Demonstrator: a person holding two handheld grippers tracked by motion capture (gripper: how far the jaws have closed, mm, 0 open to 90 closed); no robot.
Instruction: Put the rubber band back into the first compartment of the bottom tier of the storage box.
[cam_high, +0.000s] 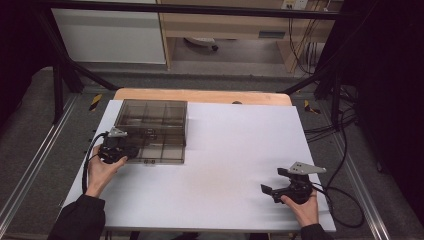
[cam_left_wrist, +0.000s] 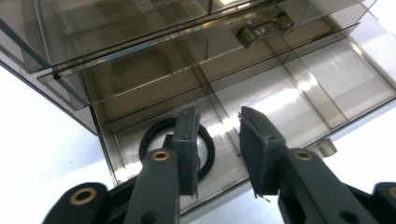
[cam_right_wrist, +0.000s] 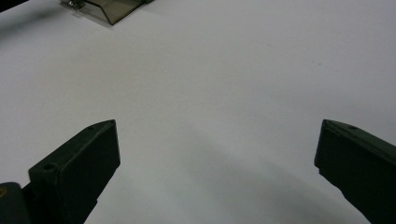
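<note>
I have the left gripper (cam_high: 131, 150) at the near left corner of the smoky transparent organizer box (cam_high: 152, 131), which sits on the white table (cam_high: 230, 165) toward its far left side. The left hand (cam_high: 102, 167) comes in from the bottom left, forearm in a dark sleeve (cam_high: 77, 220), wrist bent so the gripper points across at the box's front edge. In the left gripper view its two black jaws rise from the bottom with a modest gap between them, the pads pressing on nothing; I read the tool as parted and empty. Just beyond and below the tips lies a black ring (cam_left_wrist: 177, 148), flat on the floor of the near corner compartment. The left jaw overlaps the ring in that view; I cannot tell whether it touches it. The box's lid is raised and tilted back over the far compartments, and a clasp (cam_left_wrist: 264, 29) shows along its edge.

My right gripper (cam_high: 272, 192) rests well apart from the box, low over the near right part of the table. The right hand (cam_high: 305, 207) holds it from behind, gripper roughly level and pointing left across the table. In the right gripper view its jaws stand wide apart over bare white surface, nothing between them, with a corner of the box far off at the top left.
</note>
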